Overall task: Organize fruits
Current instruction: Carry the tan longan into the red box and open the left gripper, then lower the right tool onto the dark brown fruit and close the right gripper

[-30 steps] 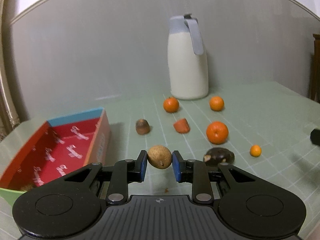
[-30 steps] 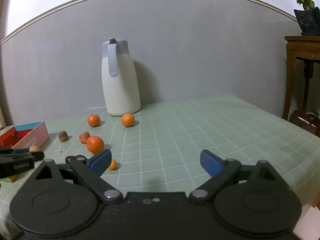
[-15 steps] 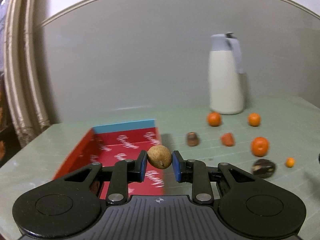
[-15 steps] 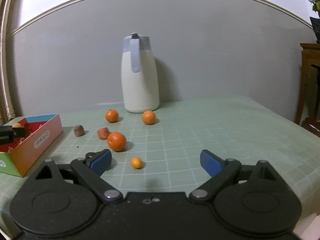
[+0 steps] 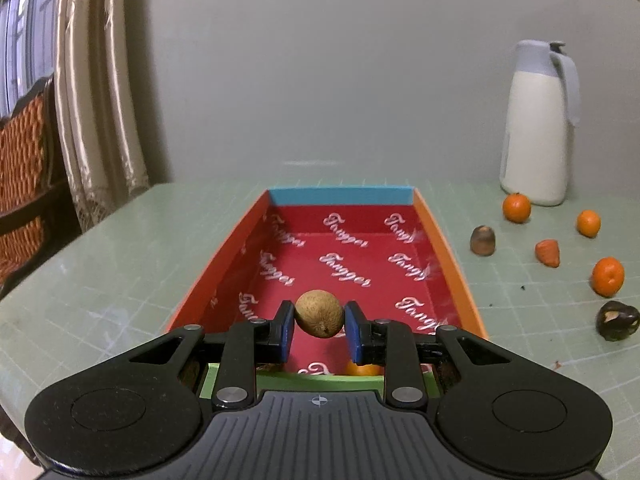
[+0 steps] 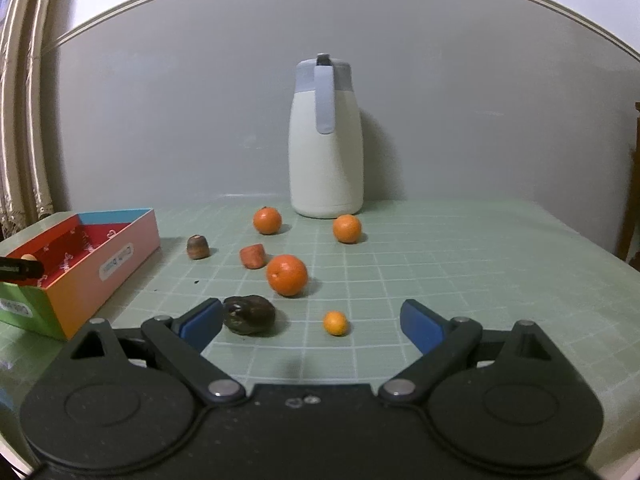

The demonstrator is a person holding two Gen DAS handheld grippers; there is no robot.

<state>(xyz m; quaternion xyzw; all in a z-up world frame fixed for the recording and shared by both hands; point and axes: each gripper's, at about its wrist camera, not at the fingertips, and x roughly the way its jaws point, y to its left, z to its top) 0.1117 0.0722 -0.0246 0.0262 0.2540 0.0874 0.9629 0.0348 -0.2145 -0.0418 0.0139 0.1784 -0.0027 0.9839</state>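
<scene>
My left gripper point(image 5: 318, 330) is shut on a round tan-brown fruit point(image 5: 319, 319) and holds it above the near end of a red-lined box point(image 5: 444, 240). An orange fruit point(image 5: 362, 369) lies in the box's near end, partly hidden by my fingers. The box also shows in the right wrist view point(image 6: 120, 258), with the left gripper's tip point(image 6: 20, 269) over it. My right gripper point(image 6: 310, 322) is open and empty above the table. Before it lie a dark fruit point(image 6: 249, 314), a small kumquat point(image 6: 335, 323), three oranges point(image 6: 287, 275), a reddish piece point(image 6: 253, 256) and a brown fruit point(image 6: 197, 247).
A white jug with a grey-blue lid point(image 6: 326, 142) stands at the back against the wall. Curtains point(image 5: 96, 92) and a wicker chair point(image 5: 24, 184) stand left of the table. The green gridded tablecloth point(image 6: 460, 264) stretches to the right.
My left gripper has swung left with the tan fruit, from over the table to over the box. The right gripper has shifted left and closer to the loose fruits, still open.
</scene>
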